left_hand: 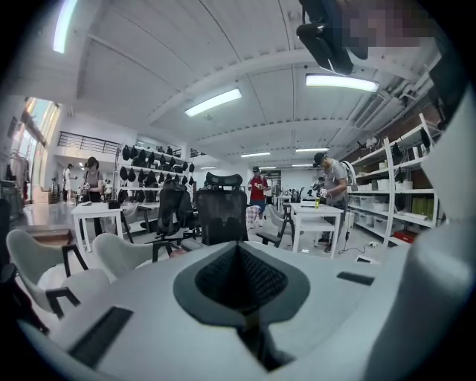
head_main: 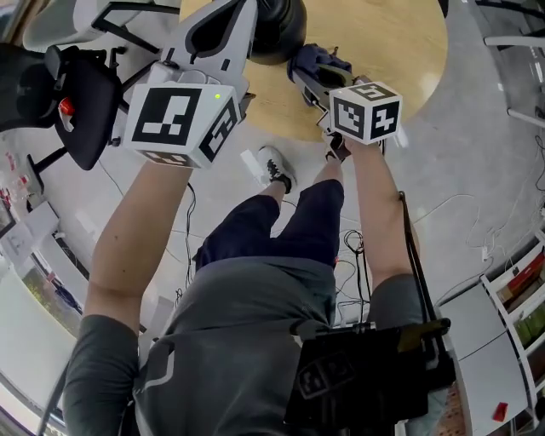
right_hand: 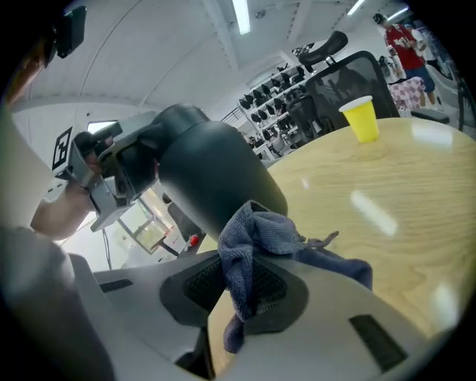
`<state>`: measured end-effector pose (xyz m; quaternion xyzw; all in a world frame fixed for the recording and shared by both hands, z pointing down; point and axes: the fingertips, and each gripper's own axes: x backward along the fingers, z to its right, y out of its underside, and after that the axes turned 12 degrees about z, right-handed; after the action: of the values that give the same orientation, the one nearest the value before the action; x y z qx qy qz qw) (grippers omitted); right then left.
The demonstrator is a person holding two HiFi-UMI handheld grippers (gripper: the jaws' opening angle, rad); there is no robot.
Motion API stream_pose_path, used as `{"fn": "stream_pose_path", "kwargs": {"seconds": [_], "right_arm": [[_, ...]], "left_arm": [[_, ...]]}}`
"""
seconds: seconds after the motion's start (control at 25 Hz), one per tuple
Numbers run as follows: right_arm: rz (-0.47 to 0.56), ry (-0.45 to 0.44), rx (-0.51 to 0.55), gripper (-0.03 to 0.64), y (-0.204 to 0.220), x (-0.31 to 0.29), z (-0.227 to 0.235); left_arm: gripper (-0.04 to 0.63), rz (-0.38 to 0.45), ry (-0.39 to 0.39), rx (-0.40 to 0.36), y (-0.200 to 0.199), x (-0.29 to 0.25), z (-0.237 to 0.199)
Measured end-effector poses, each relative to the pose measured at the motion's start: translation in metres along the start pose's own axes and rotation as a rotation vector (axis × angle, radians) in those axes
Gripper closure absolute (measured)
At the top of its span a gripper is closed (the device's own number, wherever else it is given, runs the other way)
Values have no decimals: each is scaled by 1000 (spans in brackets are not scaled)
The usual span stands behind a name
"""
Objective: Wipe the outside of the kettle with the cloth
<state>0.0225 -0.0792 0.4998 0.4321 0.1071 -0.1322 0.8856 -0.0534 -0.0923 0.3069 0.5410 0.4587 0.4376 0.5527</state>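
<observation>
The black kettle point(head_main: 279, 30) stands at the near edge of a round wooden table point(head_main: 383, 43). In the right gripper view the kettle point(right_hand: 212, 175) fills the middle. My right gripper point(right_hand: 242, 298) is shut on a blue-grey cloth point(right_hand: 260, 238), which bunches up from the jaws and lies against the kettle's lower side. In the head view the cloth point(head_main: 319, 61) sits just right of the kettle. My left gripper point(head_main: 238, 19) stands close at the kettle's left, shut; in its own view the left gripper point(left_hand: 239, 257) has nothing between its pads, and no kettle shows there.
A yellow cup point(right_hand: 362, 117) stands farther back on the table point(right_hand: 372, 201). A black office chair point(head_main: 85, 102) is at my left, on the floor. More chairs point(left_hand: 222, 212), white desks point(left_hand: 316, 219), shelving and several people fill the room beyond.
</observation>
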Motion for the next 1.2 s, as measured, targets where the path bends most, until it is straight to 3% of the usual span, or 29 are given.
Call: {"fn": "stream_pose_path", "kwargs": {"seconds": [0.28,0.52,0.72,1.0,1.2], "right_arm": [[-38,-58,61,541,30,-25,-49],[-7,11,81,541,30,-14,-53],[2,50,109,540,25,23,-69],[55,82,131,540,3,72,-97],[136,87,132,540,-17,82,-91]], "left_arm": [[588,-12,50,53,-1,0,5],[586,7,229,-30,-15,12,17],[586,32,194,1,-43,45,-19],[586,-68,230,-72,-34,71,-65],[586,-129,298,-117,-26,59,-72]]}}
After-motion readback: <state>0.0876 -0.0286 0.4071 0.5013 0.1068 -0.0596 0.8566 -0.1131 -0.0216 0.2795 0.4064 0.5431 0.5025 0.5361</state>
